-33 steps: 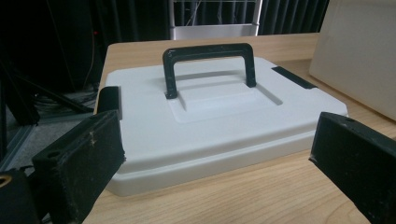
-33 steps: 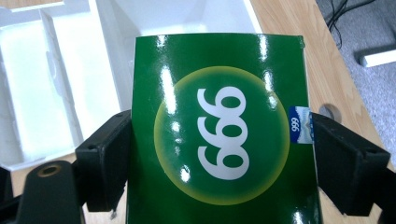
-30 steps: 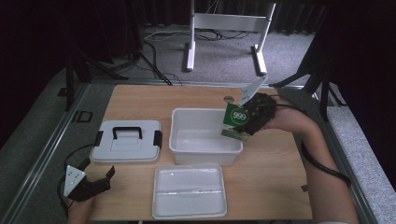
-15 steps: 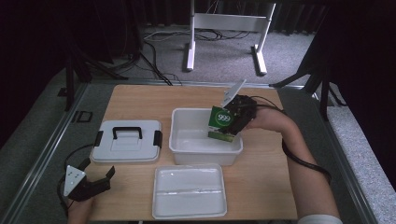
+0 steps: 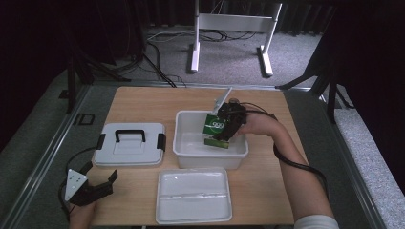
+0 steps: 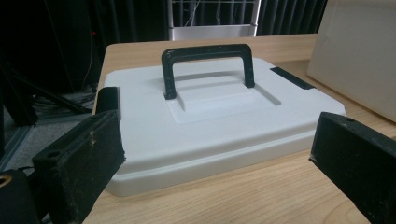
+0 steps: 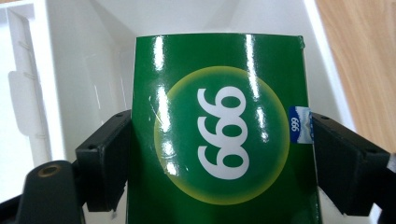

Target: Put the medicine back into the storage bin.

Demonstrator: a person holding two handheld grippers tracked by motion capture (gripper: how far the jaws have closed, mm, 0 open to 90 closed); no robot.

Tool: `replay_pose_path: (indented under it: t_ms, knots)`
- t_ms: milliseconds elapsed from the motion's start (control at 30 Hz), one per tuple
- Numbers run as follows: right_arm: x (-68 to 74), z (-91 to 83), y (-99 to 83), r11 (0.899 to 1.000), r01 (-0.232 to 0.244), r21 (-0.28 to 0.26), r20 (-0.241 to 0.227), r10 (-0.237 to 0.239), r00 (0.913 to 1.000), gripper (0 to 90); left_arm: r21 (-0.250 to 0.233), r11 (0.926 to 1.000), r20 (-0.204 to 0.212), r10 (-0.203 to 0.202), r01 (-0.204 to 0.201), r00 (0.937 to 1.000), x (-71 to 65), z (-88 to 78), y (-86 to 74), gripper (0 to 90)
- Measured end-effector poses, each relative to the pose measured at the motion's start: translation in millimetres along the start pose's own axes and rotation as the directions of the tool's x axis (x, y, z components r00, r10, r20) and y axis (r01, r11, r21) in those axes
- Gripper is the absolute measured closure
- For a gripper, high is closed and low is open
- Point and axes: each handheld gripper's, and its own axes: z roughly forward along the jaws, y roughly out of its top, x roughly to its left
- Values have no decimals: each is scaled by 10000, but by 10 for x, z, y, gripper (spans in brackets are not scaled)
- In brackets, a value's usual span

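A glossy green box (image 5: 214,128) marked 999 hangs tilted inside the open white bin (image 5: 188,152) at the table's middle. My right gripper (image 5: 221,135) is shut on it from the right side. In the right gripper view the green box (image 7: 219,135) sits between both jaws, with the bin's white walls (image 7: 70,84) behind. My left gripper (image 5: 101,173) rests open near the front left corner. Its jaws stand wide apart in the left gripper view, my left gripper (image 6: 215,163) facing the white case (image 6: 210,121) with the black handle (image 6: 205,60).
The closed white case (image 5: 129,149) lies left of the bin. A white lid (image 5: 193,196) lies flat at the front edge, just before the bin. In the left gripper view the bin's side (image 6: 359,56) rises at the right. Bare wood lies right of the bin.
My right gripper has carried the green box leftward and down, from above the bin's right rim into the bin. The left gripper has stayed where it was.
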Motion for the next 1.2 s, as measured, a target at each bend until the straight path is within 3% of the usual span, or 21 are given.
replay_pose_path:
  t_ms: [333,467,1200]
  knots:
    - [15,288,87,9996,-64,270,-68,66,10000,155,-15,10000,-16,18,-18,10000,-4,1,0,23]
    - [24,441,111,9988,-134,476,-295,148,9995,155,-15,10000,1,21,-21,10000,-2,0,0,23]
    - [102,780,180,9927,6,1205,-641,71,9979,152,-5,10000,19,18,-18,10000,-3,2,0,23]
